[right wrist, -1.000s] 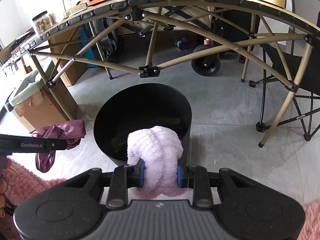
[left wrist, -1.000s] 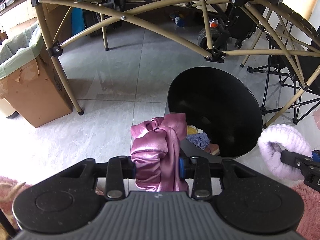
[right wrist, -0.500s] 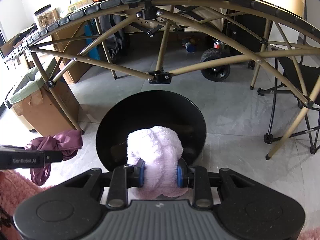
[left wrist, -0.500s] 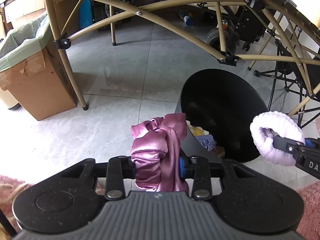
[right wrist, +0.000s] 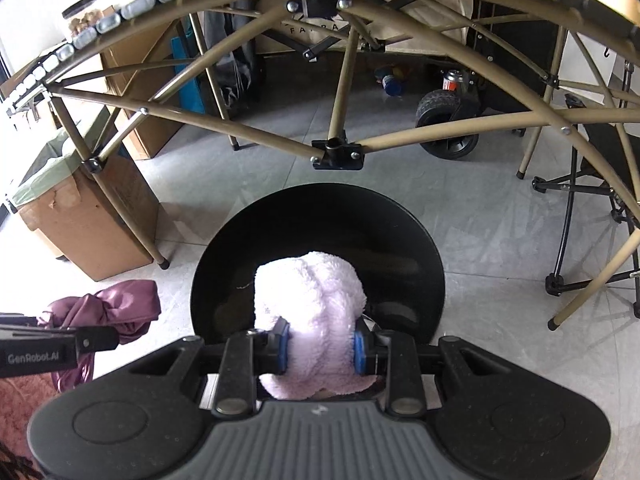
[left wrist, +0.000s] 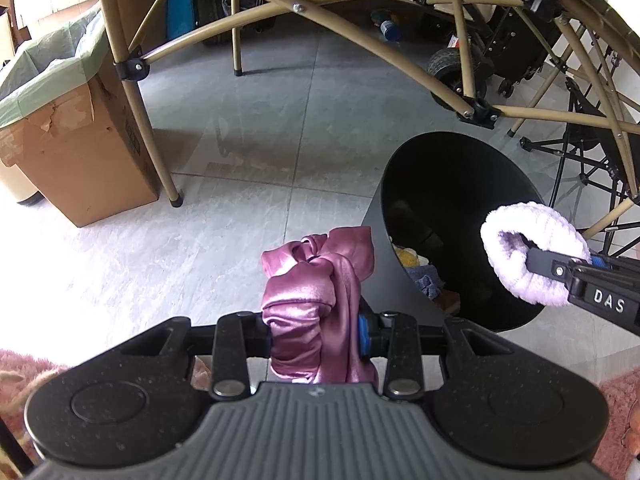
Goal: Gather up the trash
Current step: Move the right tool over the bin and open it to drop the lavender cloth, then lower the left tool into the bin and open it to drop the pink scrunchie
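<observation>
My left gripper (left wrist: 316, 330) is shut on a crumpled mauve satin cloth (left wrist: 316, 280), held just left of a round black bin (left wrist: 460, 184). Several scraps, yellow and blue among them, lie at the bin's bottom (left wrist: 420, 268). My right gripper (right wrist: 320, 344) is shut on a fluffy lilac cloth (right wrist: 312, 292) directly over the black bin (right wrist: 320, 220). In the left wrist view the lilac cloth (left wrist: 528, 248) hangs over the bin's right rim. The right wrist view shows the mauve cloth (right wrist: 112, 308) beside the bin's left wall.
A tan folding-table frame (right wrist: 340, 148) arches just behind the bin. A cardboard box lined with a green bag (left wrist: 68, 128) stands to the left. A black folding chair (right wrist: 600, 200) is at the right, a wheeled cart (right wrist: 448, 120) behind. Pink rug (left wrist: 24, 364) at the near edge.
Both grippers have moved toward the bin with their cloths. The lilac cloth, earlier short of the bin's near rim, is now over its opening; the bin looks larger in both views.
</observation>
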